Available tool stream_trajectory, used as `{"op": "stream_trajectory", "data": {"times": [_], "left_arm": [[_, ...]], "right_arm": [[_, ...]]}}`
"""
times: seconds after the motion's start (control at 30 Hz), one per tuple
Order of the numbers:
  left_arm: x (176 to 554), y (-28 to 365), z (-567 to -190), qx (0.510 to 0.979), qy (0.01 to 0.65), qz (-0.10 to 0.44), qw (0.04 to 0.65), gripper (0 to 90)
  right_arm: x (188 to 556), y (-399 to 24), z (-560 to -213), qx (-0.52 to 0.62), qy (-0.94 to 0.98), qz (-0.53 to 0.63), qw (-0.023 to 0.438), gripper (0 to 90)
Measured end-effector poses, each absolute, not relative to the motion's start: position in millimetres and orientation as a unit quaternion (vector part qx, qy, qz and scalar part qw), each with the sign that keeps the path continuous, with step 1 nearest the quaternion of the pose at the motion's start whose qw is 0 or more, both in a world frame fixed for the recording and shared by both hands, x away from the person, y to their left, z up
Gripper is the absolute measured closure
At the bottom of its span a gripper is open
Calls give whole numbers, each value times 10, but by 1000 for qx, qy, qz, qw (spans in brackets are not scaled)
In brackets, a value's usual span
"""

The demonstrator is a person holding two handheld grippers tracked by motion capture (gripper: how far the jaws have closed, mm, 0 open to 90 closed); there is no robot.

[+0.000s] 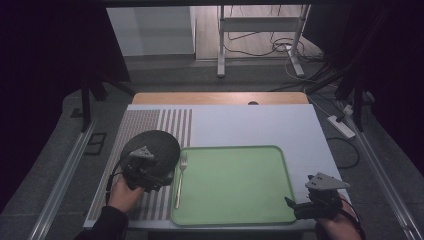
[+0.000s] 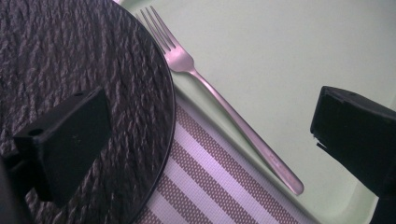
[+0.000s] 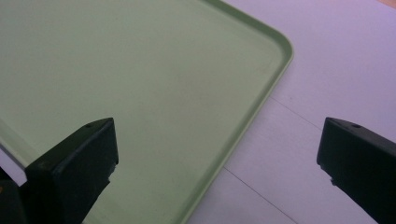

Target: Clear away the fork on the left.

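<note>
From the high view, the left gripper (image 1: 148, 176) sits right over the near part of the dark plate (image 1: 159, 141), so that bit of the plate is covered and you can't really see its jaws from up there. The plate's also chopped off by the left and top edges in the left gripper view. The green tray (image 3: 140, 84) runs out of the right gripper view at the top and left. The person's right hand (image 1: 340, 226) is cut off at the bottom edge. The fork (image 1: 180, 177) tines are too tiny to count from above.
</note>
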State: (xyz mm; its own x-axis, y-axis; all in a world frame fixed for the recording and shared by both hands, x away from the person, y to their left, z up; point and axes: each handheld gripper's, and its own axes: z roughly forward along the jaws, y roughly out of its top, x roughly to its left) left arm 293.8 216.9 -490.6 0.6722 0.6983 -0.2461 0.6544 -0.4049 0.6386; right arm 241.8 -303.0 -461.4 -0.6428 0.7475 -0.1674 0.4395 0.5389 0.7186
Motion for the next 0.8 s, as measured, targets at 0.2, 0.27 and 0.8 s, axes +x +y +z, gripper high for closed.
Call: {"op": "stream_trajectory", "data": {"times": [0.2, 0.27, 0.8], "left_arm": [[2869, 2204, -4902, 839, 402, 37, 364, 0], [2840, 2205, -4909, 843, 400, 40, 357, 0], [2643, 2349, -4932, 835, 419, 47, 354, 0]], "right_arm": [[2419, -3027, -4615, 352, 845, 327, 235, 0], [2420, -3028, -4615, 352, 845, 327, 235, 0], [2425, -3035, -4613, 358, 842, 328, 234, 0]]}}
